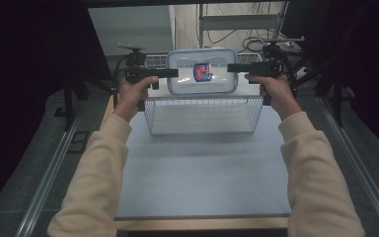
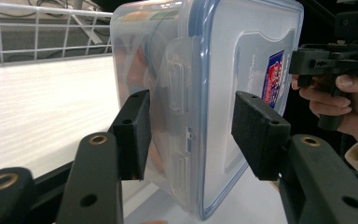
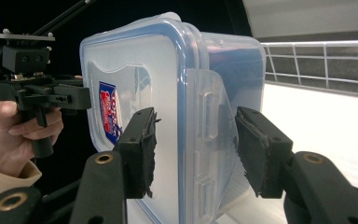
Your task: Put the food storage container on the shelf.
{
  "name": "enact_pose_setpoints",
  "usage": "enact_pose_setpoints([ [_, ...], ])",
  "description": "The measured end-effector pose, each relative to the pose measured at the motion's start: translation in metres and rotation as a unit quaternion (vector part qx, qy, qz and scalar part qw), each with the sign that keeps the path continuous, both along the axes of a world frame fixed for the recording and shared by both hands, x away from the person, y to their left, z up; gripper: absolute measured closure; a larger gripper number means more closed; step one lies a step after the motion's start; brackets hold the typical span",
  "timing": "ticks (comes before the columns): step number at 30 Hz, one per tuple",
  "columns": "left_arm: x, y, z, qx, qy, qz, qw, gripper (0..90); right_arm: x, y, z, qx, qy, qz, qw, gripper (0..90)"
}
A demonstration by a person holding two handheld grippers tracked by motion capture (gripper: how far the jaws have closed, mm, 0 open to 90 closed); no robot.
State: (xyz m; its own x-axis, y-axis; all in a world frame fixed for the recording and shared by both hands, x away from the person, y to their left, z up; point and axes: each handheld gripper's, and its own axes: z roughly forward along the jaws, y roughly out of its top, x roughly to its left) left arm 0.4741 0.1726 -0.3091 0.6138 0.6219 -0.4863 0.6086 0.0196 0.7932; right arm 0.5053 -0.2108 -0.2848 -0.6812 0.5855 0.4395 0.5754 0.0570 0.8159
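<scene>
The jaws of the left gripper (image 2: 189, 135) stand on both sides of the short end of a plastic container (image 2: 205, 93). The 1 pad on the base side lies against the clear wall. The other pad, on the lid side, seems to have a small gap in the left gripper view, so I cannot tell for sure if it presses. The jaws of the right gripper (image 3: 193, 151) are clenched on the opposite short end, 1 pad on the lid and 1 on the base, over the side latch.

On the lid there is 1 sticker label (image 3: 108, 112) in blue, red and white. Some print is on it, but it is too small and blurred to read.

The container is a clear rectangular box with rounded corners. Its lid is milky and has a blue seal line around the edge. On each short end a hinged latch flap hangs down. Something orange-brown shows dimly through the wall.

In the high view the container (image 1: 202, 71) is in the air, tilted so the lid faces the camera, between the left gripper (image 1: 165, 73) and the right gripper (image 1: 237, 67). It hangs above the far edge of a white wire basket (image 1: 202, 116), which stands on the grey table (image 1: 202, 173).
</scene>
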Motion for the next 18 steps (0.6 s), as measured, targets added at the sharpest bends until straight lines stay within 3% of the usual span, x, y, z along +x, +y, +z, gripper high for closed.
enact_pose_setpoints([
  [3,0.008,0.0,-0.004,0.003,0.013,0.0,0.9999,48.0,0.008,0.001,-0.005,0.0,0.018,-0.002,0.9998,49.2],
  [5,0.013,0.0,-0.006,-0.012,0.016,0.008,0.9998,48.0,0.013,0.001,-0.008,0.004,0.03,-0.004,0.9995,49.1],
  [10,0.025,0.001,-0.005,-0.021,0.034,0.017,0.9991,47.3,0.022,0.001,-0.012,0.016,0.041,-0.016,0.9989,48.5],
  [16,0.042,0.001,-0.012,-0.06,0.063,0.036,0.9956,45.4,0.033,0.003,-0.013,0.02,0.071,-0.032,0.9967,47.4],
  [18,0.046,0.001,-0.014,-0.062,0.066,0.037,0.9952,44.3,0.036,0.003,-0.014,0.026,0.087,-0.042,0.995,47.3],
])
